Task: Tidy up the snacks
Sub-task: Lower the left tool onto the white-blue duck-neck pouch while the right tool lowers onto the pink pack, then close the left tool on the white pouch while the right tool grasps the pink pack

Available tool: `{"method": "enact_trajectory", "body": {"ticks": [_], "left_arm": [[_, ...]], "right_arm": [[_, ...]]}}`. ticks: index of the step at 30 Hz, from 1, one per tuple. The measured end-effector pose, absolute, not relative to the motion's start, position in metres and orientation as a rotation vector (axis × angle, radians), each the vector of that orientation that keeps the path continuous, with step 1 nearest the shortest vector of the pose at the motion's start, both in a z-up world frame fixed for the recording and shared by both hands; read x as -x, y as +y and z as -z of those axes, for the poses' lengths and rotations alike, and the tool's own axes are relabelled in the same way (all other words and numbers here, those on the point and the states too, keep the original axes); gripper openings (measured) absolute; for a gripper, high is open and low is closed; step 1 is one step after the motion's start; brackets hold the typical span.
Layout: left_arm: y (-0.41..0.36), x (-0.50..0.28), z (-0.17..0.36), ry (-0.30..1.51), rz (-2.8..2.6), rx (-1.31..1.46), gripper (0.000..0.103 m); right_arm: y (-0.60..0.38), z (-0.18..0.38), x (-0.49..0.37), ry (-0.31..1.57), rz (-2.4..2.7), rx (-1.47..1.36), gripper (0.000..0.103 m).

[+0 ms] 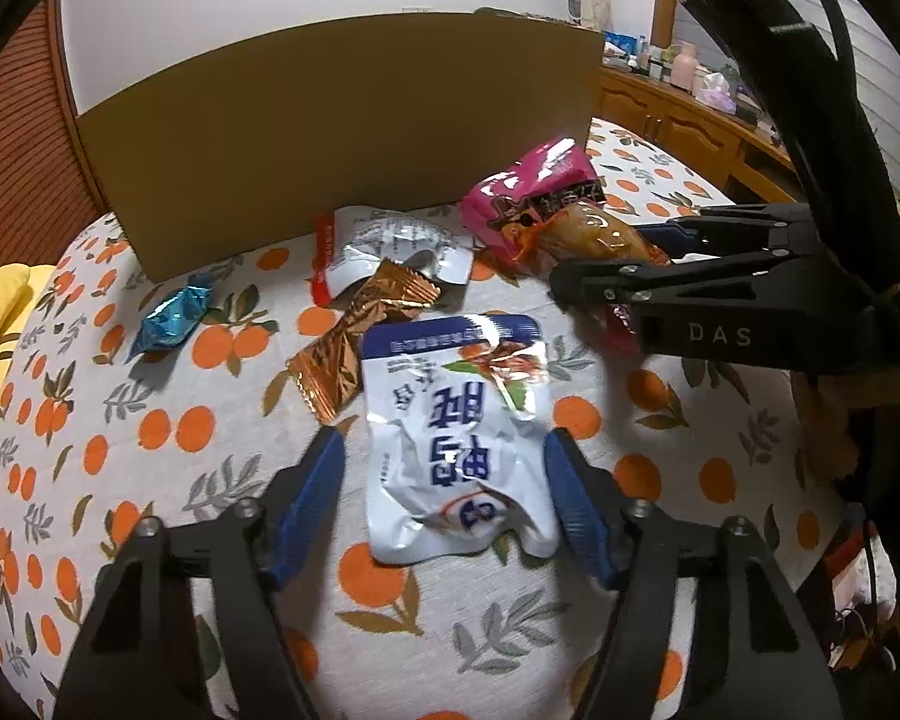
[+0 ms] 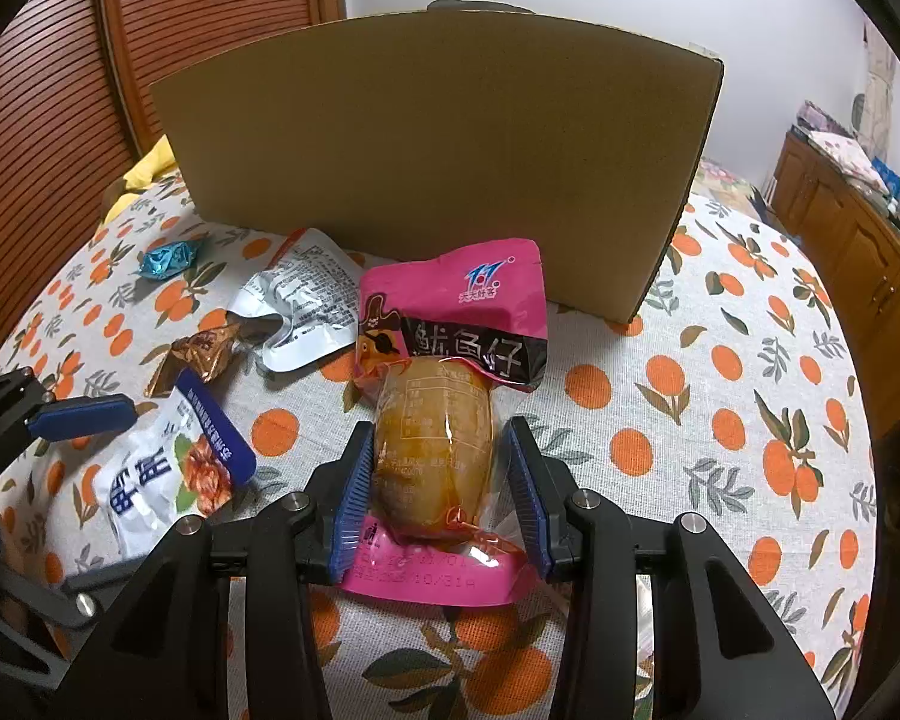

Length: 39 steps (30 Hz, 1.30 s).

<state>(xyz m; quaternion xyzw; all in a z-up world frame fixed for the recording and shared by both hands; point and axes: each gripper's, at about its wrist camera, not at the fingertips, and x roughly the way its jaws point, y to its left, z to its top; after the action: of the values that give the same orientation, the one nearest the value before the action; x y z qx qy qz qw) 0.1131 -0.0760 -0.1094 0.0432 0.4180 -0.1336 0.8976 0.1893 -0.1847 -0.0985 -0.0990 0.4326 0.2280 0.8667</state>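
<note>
Left gripper (image 1: pixel 444 450): lying low over tablecloth (image 1: pixel 150 420), pointing fwd at cardboard box (image 1: pixel 342 132), jaws standing wide w/ white-blue pouch (image 1: pixel 456 438) lying between; right pad touching pouch edge, left pad apart.
Right gripper (image 2: pixel 435 450): also aiming at box, jaws spread w/ gaps both sides of pink snack pack (image 2: pixel 444 372).
Other snacks: blue candy (image 1: pixel 171 315), copper wrapper (image 1: pixel 354 342), silver-red pouch (image 1: pixel 390 249) sitting nr box front.

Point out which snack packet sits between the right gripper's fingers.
The pink packet with the orange snack showing through. It lies between the right gripper; the white-and-blue packet lies between the left gripper instead.
</note>
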Motion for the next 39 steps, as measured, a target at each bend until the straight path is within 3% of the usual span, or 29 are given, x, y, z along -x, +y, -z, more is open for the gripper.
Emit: {"method": "enact_trajectory", "body": {"ticks": [1,6,39], "left_arm": [[-0.075,-0.113,0.109,0.864,0.273,-0.088,0.056],[-0.074,-0.111,0.108,0.866,0.285,-0.092,0.055],[-0.045,-0.095,0.057,0.757,0.333,0.002,0.055]], "right_arm": [[-0.185,0.099,-0.189,0.906,-0.478,0.207,0.042],[-0.185,0.099,-0.189,0.906,-0.478,0.207,0.042],[-0.182,0.091,-0.185,0.872,-0.487,0.208,0.038]]}}
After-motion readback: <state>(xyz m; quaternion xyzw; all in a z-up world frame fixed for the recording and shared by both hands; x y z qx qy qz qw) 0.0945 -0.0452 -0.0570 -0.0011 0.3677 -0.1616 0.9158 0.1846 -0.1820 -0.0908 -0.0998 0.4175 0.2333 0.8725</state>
